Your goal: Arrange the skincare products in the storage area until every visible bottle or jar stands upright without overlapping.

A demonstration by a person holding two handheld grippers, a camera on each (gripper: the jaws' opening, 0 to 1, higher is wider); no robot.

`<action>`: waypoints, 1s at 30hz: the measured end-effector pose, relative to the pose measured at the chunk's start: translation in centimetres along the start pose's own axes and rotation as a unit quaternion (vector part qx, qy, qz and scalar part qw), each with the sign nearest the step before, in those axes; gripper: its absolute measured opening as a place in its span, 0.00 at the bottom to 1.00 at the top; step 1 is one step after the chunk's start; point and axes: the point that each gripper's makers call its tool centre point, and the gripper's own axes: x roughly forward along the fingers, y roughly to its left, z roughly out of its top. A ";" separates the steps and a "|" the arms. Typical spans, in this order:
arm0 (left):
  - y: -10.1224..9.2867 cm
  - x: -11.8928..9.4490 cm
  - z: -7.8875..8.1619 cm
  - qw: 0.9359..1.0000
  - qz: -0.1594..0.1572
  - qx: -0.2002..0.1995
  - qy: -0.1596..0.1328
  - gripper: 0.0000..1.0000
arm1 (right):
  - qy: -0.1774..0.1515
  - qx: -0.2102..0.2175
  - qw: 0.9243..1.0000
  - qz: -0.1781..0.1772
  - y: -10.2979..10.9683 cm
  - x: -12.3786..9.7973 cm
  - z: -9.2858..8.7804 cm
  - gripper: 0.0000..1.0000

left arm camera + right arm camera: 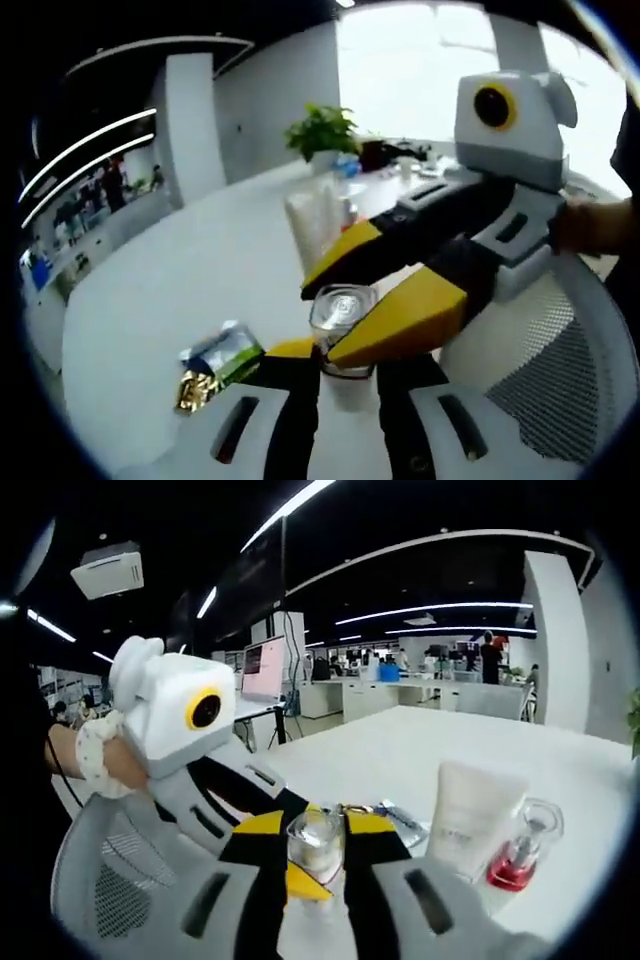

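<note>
Mid-task: clear jar (pixel 315 842) clamped by both grippers, not yet placed.
Left of jar, foil sachet (pixel 215 362) lying flat; left gripper (pixel 330 352) and right gripper (pixel 315 852) both closed on jar; right of it, white tube (pixel 470 815) and red-based bottle (pixel 524 848) upright, touching.

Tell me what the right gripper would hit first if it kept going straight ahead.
The clear glass jar, already between the right gripper's jaws. Past it the left gripper's yellow tip looks next, though depth is unclear.
</note>
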 end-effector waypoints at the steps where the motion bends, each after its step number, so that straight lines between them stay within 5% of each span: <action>1: 0.2 0.2 -0.2 1.000 -0.001 0.001 0.002 0.18 | 0.006 -0.002 1.000 -0.001 -0.1 0.2 -0.2 0.20; 10: 0.8 1.2 -1.9 0.999 -0.002 -0.009 0.031 0.18 | 0.043 0.001 0.999 -0.004 -0.5 1.3 -1.9 0.20; 18: 0.5 1.9 -3.4 0.999 -0.011 -0.016 0.028 0.18 | 0.072 0.003 0.997 0.005 -0.3 1.6 -3.6 0.20; 24: 0.5 1.8 -3.3 0.999 -0.011 -0.021 0.023 0.18 | 0.063 0.017 0.998 0.006 -0.4 1.7 -3.5 0.21; 30: 0.6 1.9 -3.4 1.000 -0.007 -0.009 0.022 0.19 | 0.060 -0.012 0.998 0.002 -0.2 1.7 -3.5 0.22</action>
